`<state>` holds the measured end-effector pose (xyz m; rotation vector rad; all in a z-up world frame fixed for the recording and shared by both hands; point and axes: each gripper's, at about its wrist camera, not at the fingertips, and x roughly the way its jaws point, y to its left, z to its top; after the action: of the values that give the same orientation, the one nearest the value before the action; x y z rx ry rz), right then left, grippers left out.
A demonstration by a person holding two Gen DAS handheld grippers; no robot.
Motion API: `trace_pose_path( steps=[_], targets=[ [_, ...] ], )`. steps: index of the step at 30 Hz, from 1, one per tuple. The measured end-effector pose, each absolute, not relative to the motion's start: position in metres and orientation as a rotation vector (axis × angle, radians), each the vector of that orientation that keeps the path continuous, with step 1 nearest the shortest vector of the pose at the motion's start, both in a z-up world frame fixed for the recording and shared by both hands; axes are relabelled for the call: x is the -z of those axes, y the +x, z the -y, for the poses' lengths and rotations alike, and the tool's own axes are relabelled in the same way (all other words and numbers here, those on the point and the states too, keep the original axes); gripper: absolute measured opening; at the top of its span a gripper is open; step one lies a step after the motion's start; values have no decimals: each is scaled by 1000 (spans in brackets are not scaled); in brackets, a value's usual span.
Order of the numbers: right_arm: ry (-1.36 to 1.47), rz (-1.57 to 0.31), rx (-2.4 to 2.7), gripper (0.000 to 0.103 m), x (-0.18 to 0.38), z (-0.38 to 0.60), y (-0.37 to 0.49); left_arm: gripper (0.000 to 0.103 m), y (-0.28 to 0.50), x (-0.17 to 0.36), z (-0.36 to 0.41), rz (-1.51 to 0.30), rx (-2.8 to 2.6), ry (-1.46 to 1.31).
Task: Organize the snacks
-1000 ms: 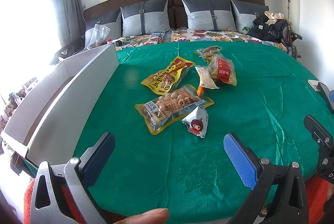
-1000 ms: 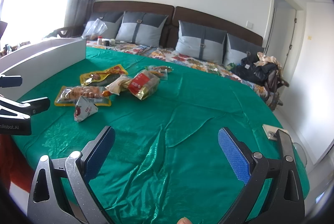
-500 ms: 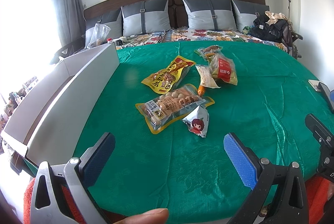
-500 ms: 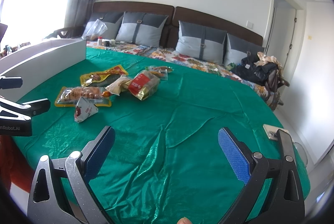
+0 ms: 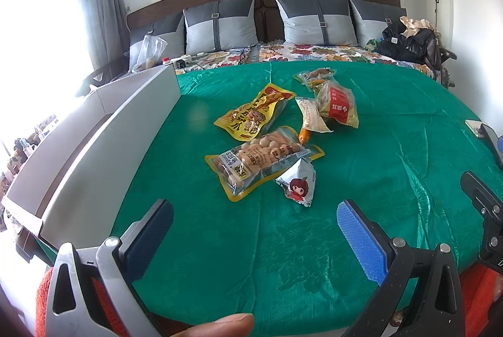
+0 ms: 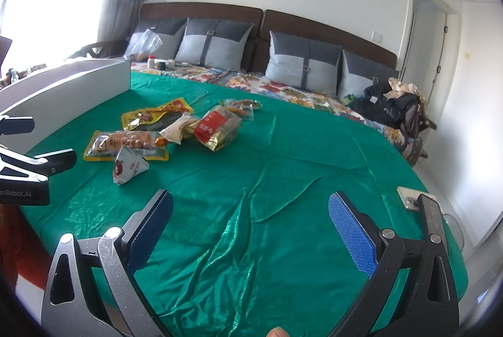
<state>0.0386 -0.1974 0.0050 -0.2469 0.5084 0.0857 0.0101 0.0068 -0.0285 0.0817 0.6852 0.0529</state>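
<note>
The snack packets lie clustered at the centre of the left wrist frame on the green cloth [image 5: 393, 148]: a peanut pouch [image 5: 257, 161], a small triangular packet [image 5: 298, 186] touching it, a yellow bag [image 5: 254, 114] and a red-labelled bag [image 5: 338, 107] behind. The white box [image 5: 103, 145] runs along the left edge. Nothing has shifted over the last second; sorting has not begun. The left gripper [image 5: 254, 230] and right gripper [image 6: 250, 224] hang wide open, empty.

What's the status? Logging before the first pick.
Left tool open, right tool open, both empty. Snack packets loose on green cloth, white box alongside. Nothing in the way.
</note>
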Motion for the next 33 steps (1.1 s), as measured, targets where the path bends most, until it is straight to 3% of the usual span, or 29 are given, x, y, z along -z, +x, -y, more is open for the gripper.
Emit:
trace_pose_path(
  steps=[33],
  targets=[
    [-245,-506,-88,101,-7,196,39,103,9,27,-8,-687,-66,83]
  ],
)
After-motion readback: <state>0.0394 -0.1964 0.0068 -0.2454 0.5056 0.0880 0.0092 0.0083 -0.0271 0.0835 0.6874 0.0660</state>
